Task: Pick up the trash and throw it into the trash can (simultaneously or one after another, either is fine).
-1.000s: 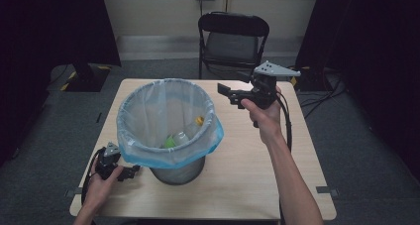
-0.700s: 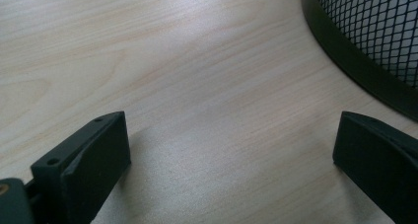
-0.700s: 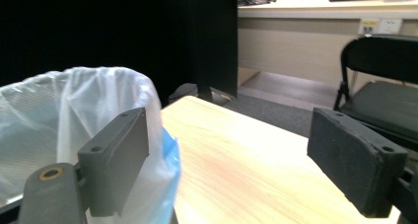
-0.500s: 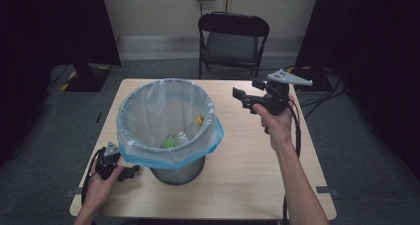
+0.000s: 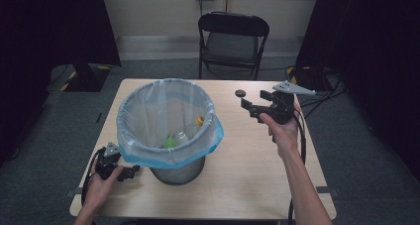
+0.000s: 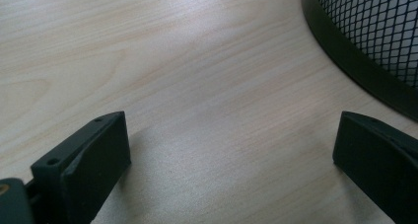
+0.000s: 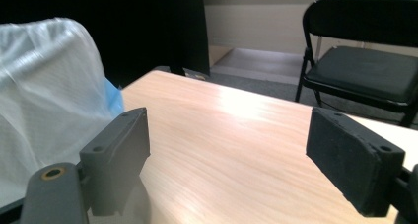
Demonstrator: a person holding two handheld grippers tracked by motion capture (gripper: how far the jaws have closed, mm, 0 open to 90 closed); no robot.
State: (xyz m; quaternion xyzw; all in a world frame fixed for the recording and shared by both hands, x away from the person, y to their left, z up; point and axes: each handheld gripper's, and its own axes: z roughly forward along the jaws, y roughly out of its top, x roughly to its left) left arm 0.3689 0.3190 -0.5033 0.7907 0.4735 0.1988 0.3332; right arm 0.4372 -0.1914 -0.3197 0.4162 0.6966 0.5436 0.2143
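Standing near the middle of the wooden table point(image 5: 257, 160), a mesh wastebasket point(image 5: 178, 170) lined with a pale blue plastic bag point(image 5: 148, 111) is seen from the high view; the bag's edge is folded down over the rim, and inside it a clear plastic bottle with an orange cap point(image 5: 190, 128) lies beside something green point(image 5: 171, 140). The left gripper point(image 5: 130, 173) is held low at the near left corner of the table, just beside the basket's base, with the hand point(image 5: 101, 183) wrapped around its body. In the left gripper view its two black jaws are set wide apart with bare tabletop between them, nothing being gripped, and the black band and mesh wall of the wastebasket point(image 6: 365, 41) are seen at the upper right. The right gripper point(image 5: 250, 108) is held raised above the far right part of the table, to the right of the basket and apart from it, its jaws pointed toward the basket. In the right gripper view those jaws are likewise spread wide and empty, with the bag point(image 7: 44, 81) at the left and a black folding chair point(image 7: 365, 61) beyond the table's far edge. A small dark round object point(image 5: 240, 93), too small to be identified, lies on the table near the right gripper.
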